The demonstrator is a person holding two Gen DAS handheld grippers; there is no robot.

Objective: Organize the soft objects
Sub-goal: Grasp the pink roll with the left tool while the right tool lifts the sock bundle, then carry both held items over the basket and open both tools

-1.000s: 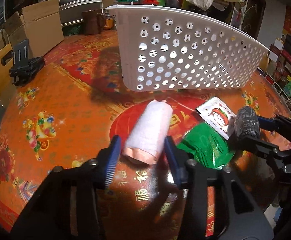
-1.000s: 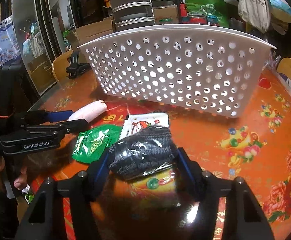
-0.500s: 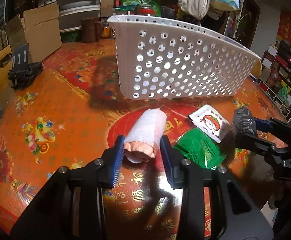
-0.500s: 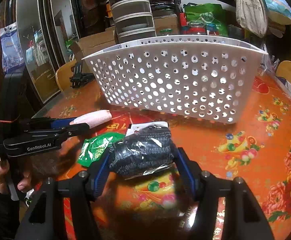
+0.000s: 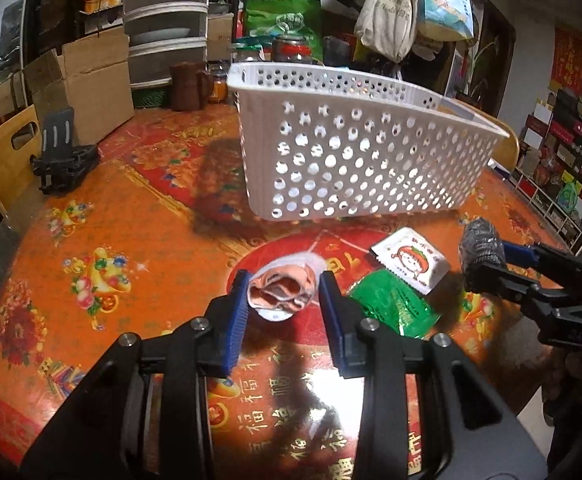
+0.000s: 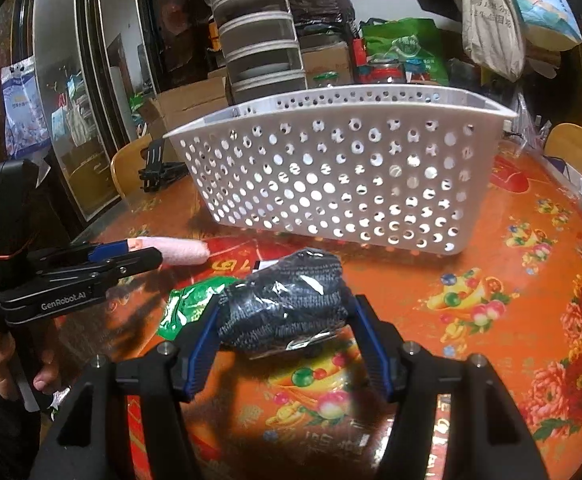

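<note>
The left gripper [image 5: 283, 298] clamps the rolled pink cloth [image 5: 282, 293], the right gripper [image 6: 285, 330] the plastic-wrapped dark knitted bundle [image 6: 285, 310], both with the perforated white plastic basket [image 5: 355, 160] straight ahead.

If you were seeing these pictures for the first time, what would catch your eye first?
Probably the big white perforated plastic basket standing mid-table on the orange flowered tablecloth. In front of it, the left gripper is shut on a rolled pink cloth, and the right gripper is shut on a plastic-wrapped dark knitted bundle, with a green foil packet lying between them.
</note>
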